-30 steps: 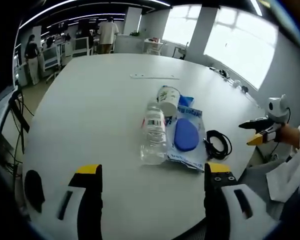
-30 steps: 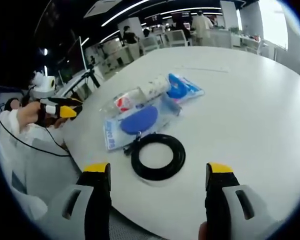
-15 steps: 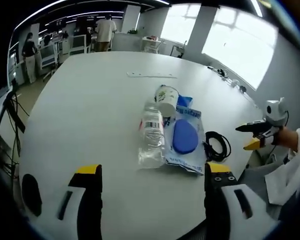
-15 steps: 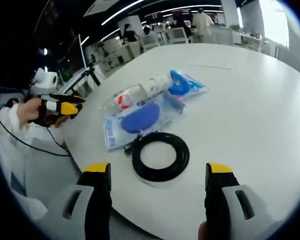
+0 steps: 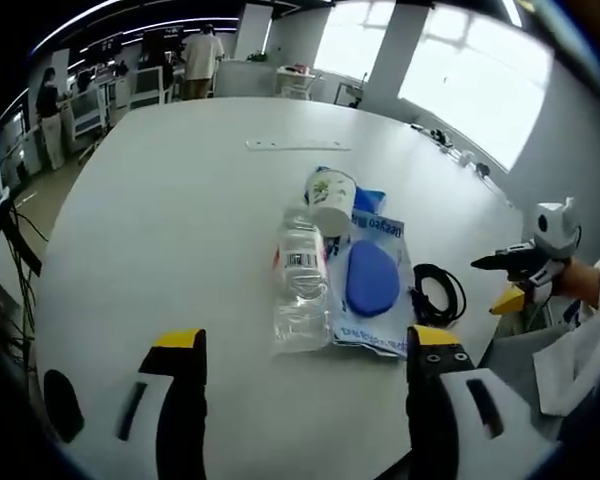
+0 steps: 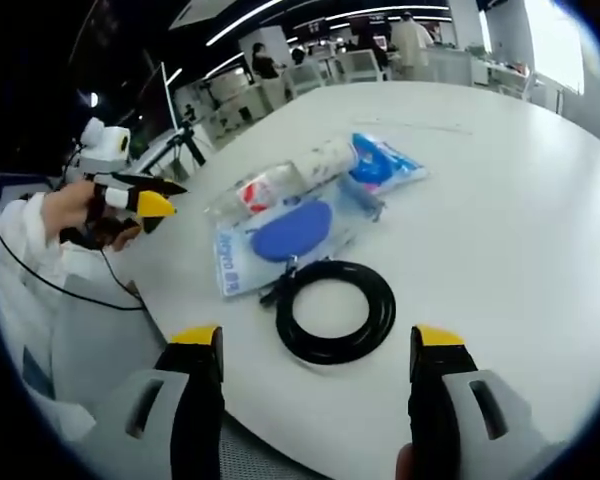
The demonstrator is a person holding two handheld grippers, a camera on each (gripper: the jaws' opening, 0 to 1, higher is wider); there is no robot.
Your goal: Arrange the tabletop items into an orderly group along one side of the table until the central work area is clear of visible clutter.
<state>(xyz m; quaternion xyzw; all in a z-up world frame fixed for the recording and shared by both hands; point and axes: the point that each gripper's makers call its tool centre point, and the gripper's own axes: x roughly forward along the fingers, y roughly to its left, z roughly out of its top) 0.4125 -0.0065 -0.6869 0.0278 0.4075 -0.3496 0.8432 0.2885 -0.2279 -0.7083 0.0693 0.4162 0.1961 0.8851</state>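
Jaws of both the left gripper [image 5: 295,350] and right gripper [image 6: 315,345] spread, empty; coiled black cable [image 6: 335,310] at 12 o'clock, floppy and light, best pinched across 1 strand beside the clear bottle [image 5: 300,285].

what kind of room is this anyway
Most likely an open-plan office or lab workspace. A large white table stands in the foreground, more desks and chairs with people standing among them lie beyond, long strip lights run overhead, and big windows line one wall.
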